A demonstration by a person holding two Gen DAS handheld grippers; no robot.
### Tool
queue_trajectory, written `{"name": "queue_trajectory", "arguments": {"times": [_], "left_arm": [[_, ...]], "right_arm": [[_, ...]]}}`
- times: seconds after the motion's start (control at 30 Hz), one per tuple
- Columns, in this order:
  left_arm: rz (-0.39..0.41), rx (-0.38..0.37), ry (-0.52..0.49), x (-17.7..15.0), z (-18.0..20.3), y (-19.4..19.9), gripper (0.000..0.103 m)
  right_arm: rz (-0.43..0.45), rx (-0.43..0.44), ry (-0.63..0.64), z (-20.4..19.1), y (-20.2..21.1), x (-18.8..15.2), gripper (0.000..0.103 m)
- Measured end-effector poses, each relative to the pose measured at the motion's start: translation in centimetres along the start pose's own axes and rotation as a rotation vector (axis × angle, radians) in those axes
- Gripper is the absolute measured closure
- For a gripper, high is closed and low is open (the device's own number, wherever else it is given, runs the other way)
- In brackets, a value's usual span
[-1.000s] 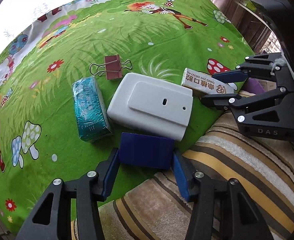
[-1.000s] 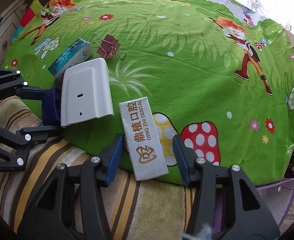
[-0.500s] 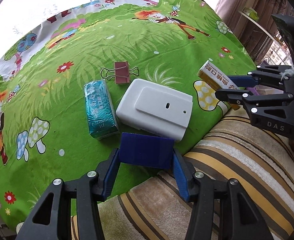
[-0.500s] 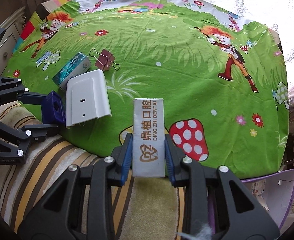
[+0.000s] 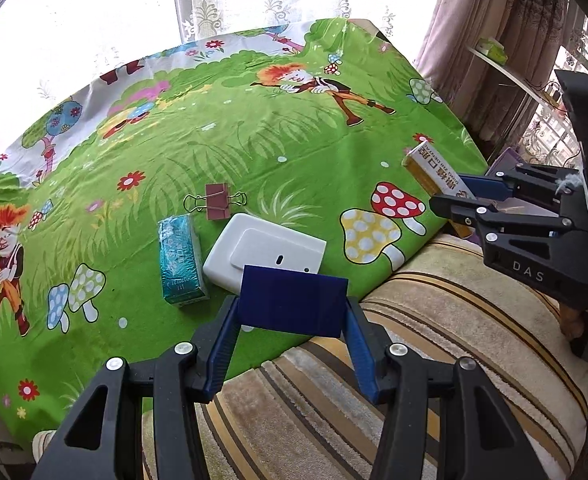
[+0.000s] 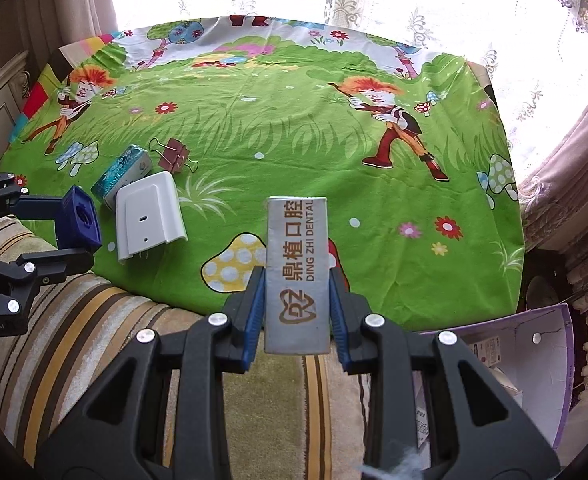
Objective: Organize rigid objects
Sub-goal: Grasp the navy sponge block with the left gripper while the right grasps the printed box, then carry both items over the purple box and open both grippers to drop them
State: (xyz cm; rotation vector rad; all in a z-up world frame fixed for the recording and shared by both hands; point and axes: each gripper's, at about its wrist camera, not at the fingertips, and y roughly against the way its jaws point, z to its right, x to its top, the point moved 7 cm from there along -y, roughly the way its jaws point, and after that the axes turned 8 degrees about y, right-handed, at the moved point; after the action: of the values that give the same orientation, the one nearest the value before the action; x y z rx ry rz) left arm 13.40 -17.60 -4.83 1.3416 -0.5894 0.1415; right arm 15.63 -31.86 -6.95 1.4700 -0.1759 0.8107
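— Where do I stand right now?

— Your right gripper (image 6: 296,300) is clamped on the dental box (image 6: 297,272), lifted at bottom centre of the right wrist view. Your left gripper (image 5: 292,320) is clenched on the dark blue block (image 5: 292,300), low centre of the left wrist view, clear of the cloth.

— So what's done?

— As I judge it, two pieces are picked up and neither is placed yet. A purple-edged open box (image 6: 534,360) sits at lower right of the right view; it may be the destination, though I can't tell.

— And what's left?

— On the green-clothed bench (image 5: 254,128), the white plastic cover (image 5: 262,252), the teal packet (image 5: 180,260) just left of it, and the binder clip (image 5: 217,202) above them lie unsorted.
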Motion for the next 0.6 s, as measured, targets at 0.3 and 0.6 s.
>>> {"name": "queue_trajectory", "arguments": {"times": [0.3,0.6], "left_arm": [[-0.028,-0.128,-0.046,0.7,7.2,-0.4,0.051],[-0.097,-0.215,-0.118,1.1,14.8,-1.9,0.051]], "right_arm": [[0.027,-0.047,-0.153,5.6,3.1,-3.4,0.069],[0.0,-0.122,-0.339,13.7,4.8,-9.4,0.069]]}}
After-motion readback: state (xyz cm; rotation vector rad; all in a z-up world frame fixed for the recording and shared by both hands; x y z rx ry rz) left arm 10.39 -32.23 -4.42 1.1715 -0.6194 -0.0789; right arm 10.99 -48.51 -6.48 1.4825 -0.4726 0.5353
